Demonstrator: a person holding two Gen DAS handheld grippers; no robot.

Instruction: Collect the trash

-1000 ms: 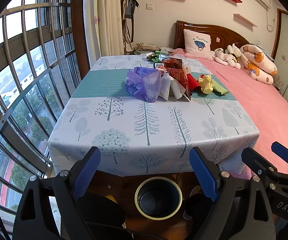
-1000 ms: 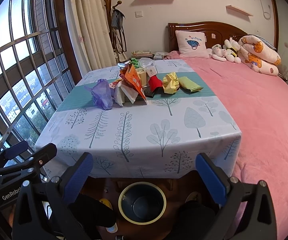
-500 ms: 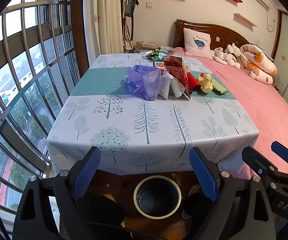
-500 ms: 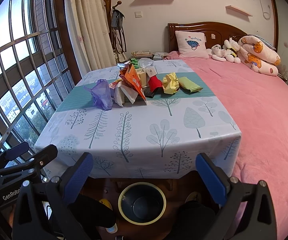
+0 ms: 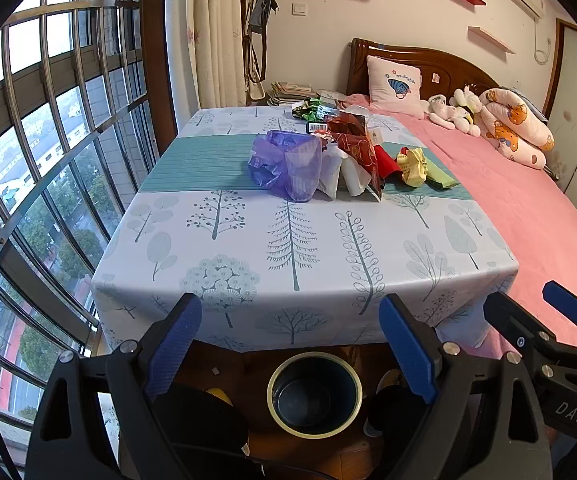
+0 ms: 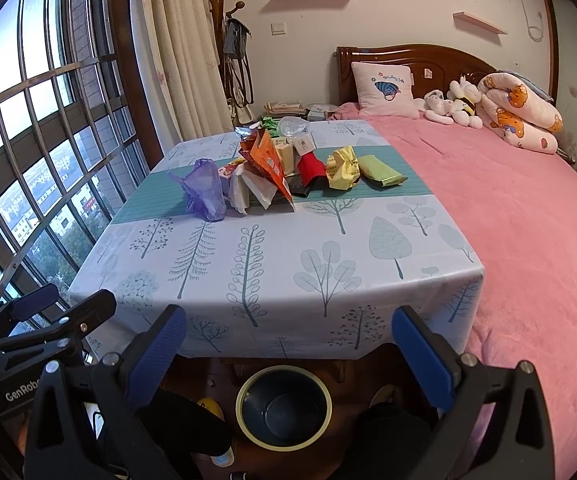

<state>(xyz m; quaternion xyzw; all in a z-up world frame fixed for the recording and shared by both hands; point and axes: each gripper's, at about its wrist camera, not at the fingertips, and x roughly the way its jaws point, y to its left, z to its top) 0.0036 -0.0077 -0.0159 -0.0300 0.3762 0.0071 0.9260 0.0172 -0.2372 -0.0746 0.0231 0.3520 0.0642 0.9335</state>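
the left gripper (image 5: 290, 344) sits low in the left wrist view with its jaws released wide and nothing between the blue pads; below them a dark bin (image 5: 314, 394) with a pale yellow rim stands on the wooden floor, just under the near edge of the counter (image 5: 216, 280). the right gripper (image 6: 288, 354) sits the same way in the right wrist view, jaws released and empty, the same bin at lower centre of that frame. each gripper shows at the other view's edge: the right one at lower right of the left wrist view, the left one at lower left of the right wrist view.

the trash lies in a row across the teal band of the tree-print cloth, in the upper middle of both frames, well apart from both grippers. from the left of the frame: a crumpled purple plastic bag (image 5: 286, 168), white crumpled paper (image 5: 342, 174) touching it, an upright red-orange snack wrapper (image 6: 268, 160), a red packet (image 6: 311, 168), a yellow wrapper (image 6: 343, 168) and a flat green packet (image 6: 380, 171). more small wrappers (image 5: 312, 110) lie behind, near the far edge. a pink bed (image 6: 508, 220) fills the right of the frame, a barred window (image 5: 48, 140) the left.
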